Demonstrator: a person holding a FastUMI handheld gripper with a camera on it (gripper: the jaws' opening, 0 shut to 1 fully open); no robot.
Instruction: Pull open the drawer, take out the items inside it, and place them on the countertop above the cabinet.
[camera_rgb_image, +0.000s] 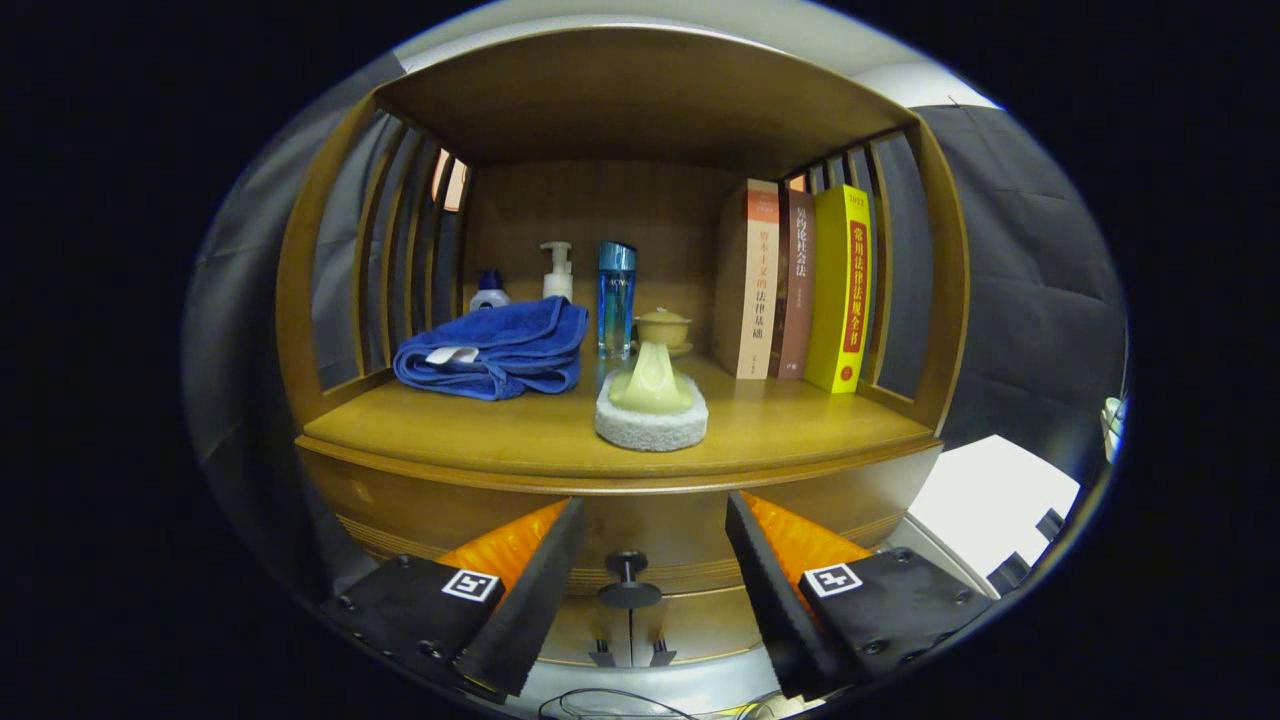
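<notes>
Drawer (640, 585) shut; gripper (655, 550) spread; three books (795, 285)

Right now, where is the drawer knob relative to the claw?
In the gripper view, the black drawer knob sits on the cabinet front below the countertop, between the open claw's two fingers, which do not touch it.

We see our gripper (655, 560) spread wide, with bare room between its fingers down to the drawer knob (627, 580). On the countertop (520, 430), the front strip lies free; a blue towel (495, 350), a pale brush on its white pad (651, 405), bottles (615, 298) and books (800, 285) crowd the rest.
</notes>
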